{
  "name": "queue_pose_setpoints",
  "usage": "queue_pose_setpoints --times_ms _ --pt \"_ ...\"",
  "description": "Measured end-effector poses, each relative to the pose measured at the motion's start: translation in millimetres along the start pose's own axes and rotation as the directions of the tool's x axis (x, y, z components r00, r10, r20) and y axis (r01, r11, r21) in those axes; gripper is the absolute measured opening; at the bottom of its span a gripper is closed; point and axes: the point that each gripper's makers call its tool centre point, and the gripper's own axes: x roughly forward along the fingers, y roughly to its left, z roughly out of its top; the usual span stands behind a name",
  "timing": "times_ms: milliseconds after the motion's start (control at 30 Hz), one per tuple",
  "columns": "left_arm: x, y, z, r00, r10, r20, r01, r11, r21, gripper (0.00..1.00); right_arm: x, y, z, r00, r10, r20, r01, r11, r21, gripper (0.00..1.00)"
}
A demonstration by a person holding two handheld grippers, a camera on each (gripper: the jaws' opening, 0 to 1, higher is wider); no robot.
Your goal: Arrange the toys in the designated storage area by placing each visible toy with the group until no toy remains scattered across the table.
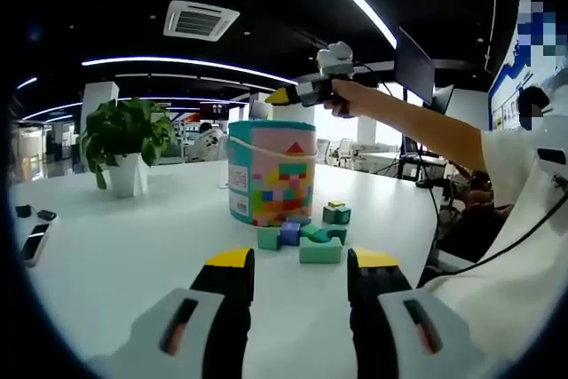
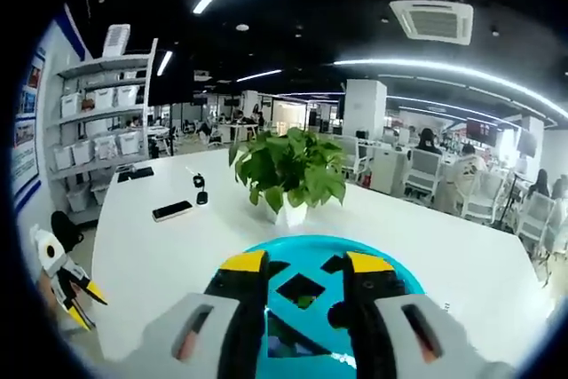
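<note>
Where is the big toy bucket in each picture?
Left gripper view: the bucket stands upright mid-picture on the white table, blocks scattered at its base.
Right gripper view: seen from above, its teal lid with shape holes sits bottom centre between the jaws.
Shared landmark: the potted plant.

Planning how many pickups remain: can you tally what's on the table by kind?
Loose blocks: 6, as far as the overlapping pile lets me tell
Toy bucket: 1
Potted plant: 1
Phone: 1
Small dark items: 2
Total: 11
</note>
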Motion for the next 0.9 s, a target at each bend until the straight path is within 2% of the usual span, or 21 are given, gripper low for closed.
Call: queue_pose_setpoints --times_ms 200,400,567,800,900 --pt "1.2 -1.3 -1.3 1.0 -0.003 -0.004 0.003 1.0 0.001 0.43 -10.0 -1.8 4.5 0.999 -0.011 0.039 0.011 1.0 -0.019 0.48" --pt "0.3 -0.2 1.0 1.0 0.002 0.0 -0.002 1.0 0.006 0.43 -24.3 2.0 0.6 0.999 0.004 0.051 -0.003 1.0 -0.008 0.6" --pt "1.5 -1.1 0.4 1.0 0.001 -0.004 -0.001 1.0 0.008 0.43 -42.9 13.4 -3.8 0.995 0.05 0.084 -0.047 0.998 -0.04 0.6" --pt "3.1 -2.8 0.4 1.0 -0.003 -0.007 0.003 1.0 0.01 0.43 -64.9 16.5 -9.0 0.989 0.085 0.119 -0.078 0.995 -0.066 0.5" --pt "3.2 -2.7 0.0 1.0 -0.002 -0.01 0.002 1.0 0.011 0.43 -77.6 21.8 -5.1 0.976 0.138 0.165 -0.132 0.99 -0.046 0.51"
